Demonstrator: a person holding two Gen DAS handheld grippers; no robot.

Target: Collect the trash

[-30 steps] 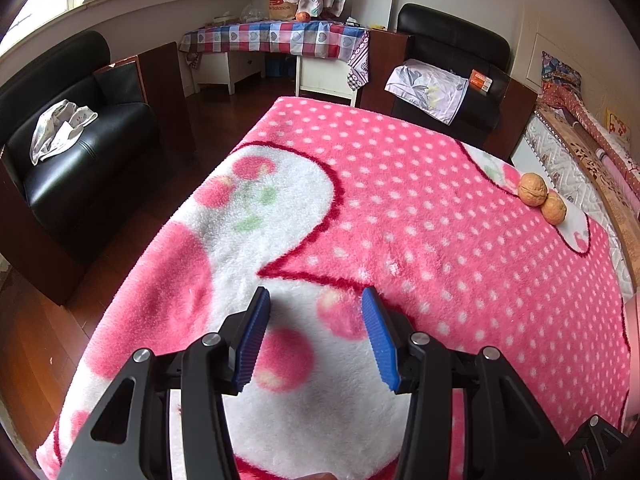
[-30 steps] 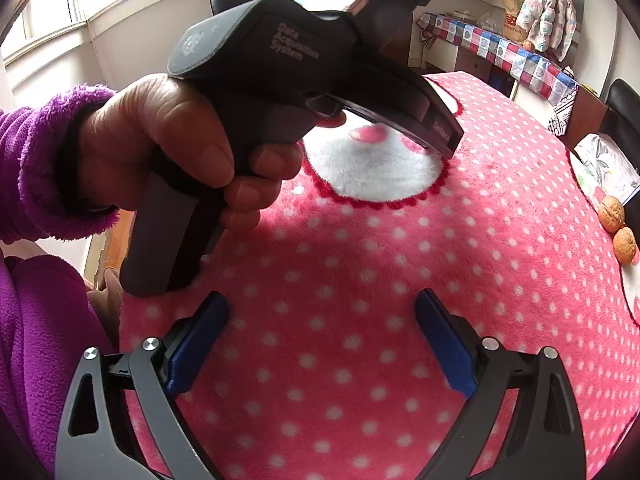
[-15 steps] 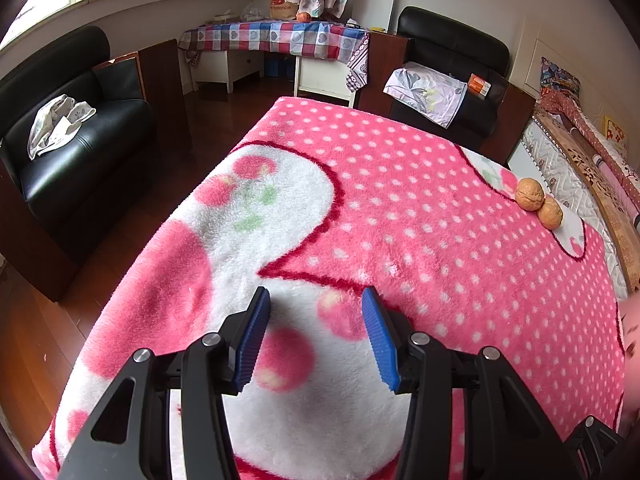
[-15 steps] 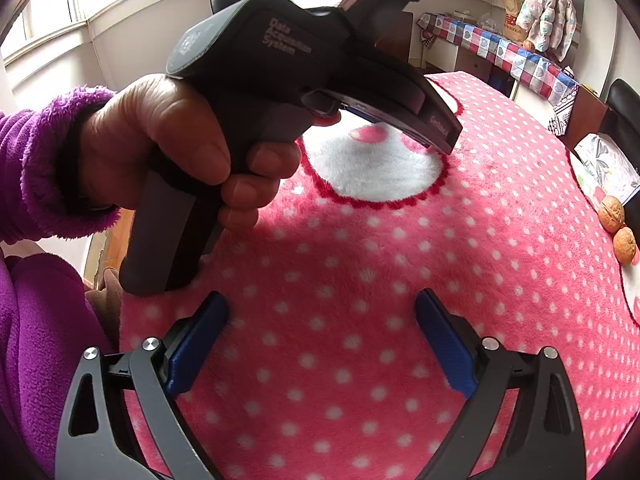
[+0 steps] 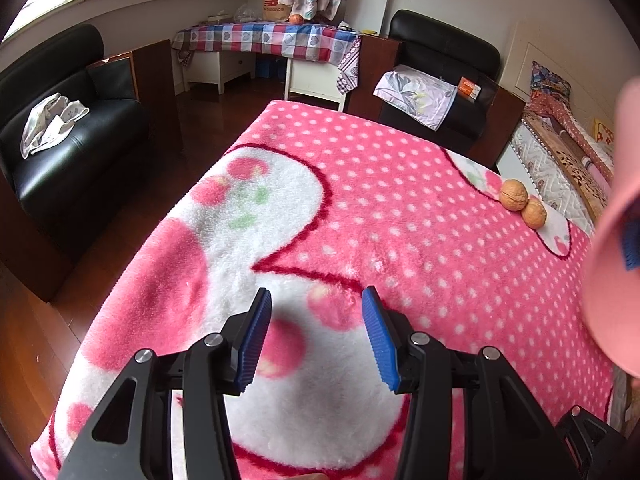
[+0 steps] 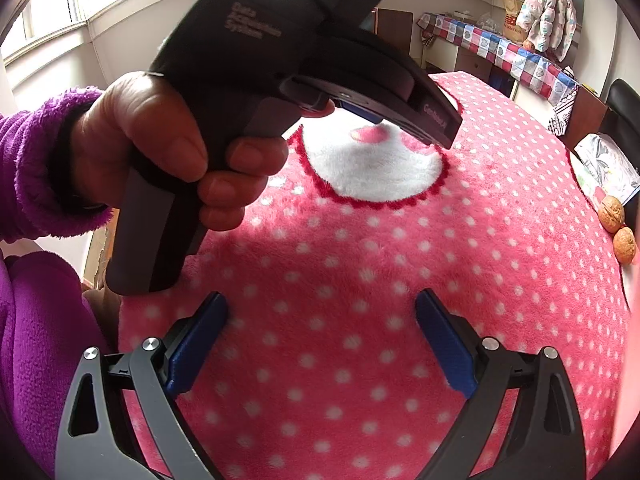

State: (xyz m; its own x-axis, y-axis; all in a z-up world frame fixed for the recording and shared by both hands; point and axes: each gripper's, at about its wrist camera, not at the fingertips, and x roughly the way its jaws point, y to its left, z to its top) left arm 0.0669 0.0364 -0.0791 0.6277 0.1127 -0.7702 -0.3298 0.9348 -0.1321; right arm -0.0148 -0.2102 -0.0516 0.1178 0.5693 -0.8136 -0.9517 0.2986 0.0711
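Note:
Two walnuts [image 5: 513, 195] [image 5: 534, 213] lie side by side on the pink polka-dot blanket [image 5: 400, 220], near its far right edge; in the right wrist view the walnuts [image 6: 611, 213] sit at the far right. My left gripper [image 5: 316, 296] hovers open over the blanket's white patch, nothing between its blue pads. A hand [image 6: 160, 140] in a purple sleeve holds it, seen in the right wrist view. My right gripper [image 6: 322, 300] stands wide open over bare blanket, holding nothing. A blurred pale pink thing [image 5: 612, 240] with a blue patch fills the right edge of the left wrist view.
A black sofa [image 5: 72, 152] with a crumpled cloth stands left of the table, over wooden floor. Behind it are a checked-cloth table [image 5: 272, 38] and a black armchair [image 5: 444, 52] with a folded cloth. A bed [image 5: 560, 168] runs along the right.
A pale pink thing has come into the right edge of the left wrist view, close to the camera. Both grippers have kept still and stayed open.

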